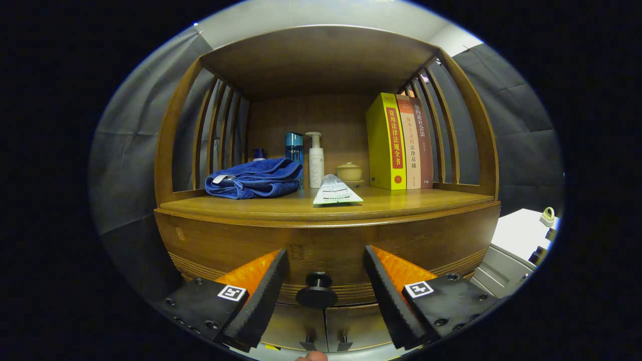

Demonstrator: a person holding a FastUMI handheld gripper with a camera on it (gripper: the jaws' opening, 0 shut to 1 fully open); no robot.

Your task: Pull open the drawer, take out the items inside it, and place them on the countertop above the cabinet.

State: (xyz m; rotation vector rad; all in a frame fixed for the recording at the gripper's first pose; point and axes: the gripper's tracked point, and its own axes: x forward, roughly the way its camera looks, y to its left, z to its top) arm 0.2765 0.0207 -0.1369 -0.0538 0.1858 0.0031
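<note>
**Claw lined up on the drawer knob, drawer front flush**

Right up close, the gripper (326, 281) is spread wide, fingers well apart with nothing pressed between them. Sitting in that gap, touching neither finger, is the drawer knob (317, 291), dark and round. Below it, two small handles mark a pair of lower cabinet doors (326, 326).

Just beyond the fingers, the drawer (326, 245) reads as closed: its front sits level with the cabinet face, so what it holds can't be seen. That fits two stages, a drawer with its contents inside or one shut again after emptying, and this moment won't settle which. The claw's position on the knob suggests a grip on it is close.

Up on the countertop (411, 199), a flat white tube-like packet (335, 191) lies near the front edge. Whether it came from the drawer, no telling. To its left, a folded blue towel (256, 178); behind, a blue bottle (294, 148), a white pump bottle (315, 160) and a small lidded cup (349, 172). On the other side stand three upright books (398, 143).

The surface is smooth varnished wood, set in a slatted, roofed alcove. Dark cloth walls the booth, with a pale table (521, 233) off to the side.
</note>
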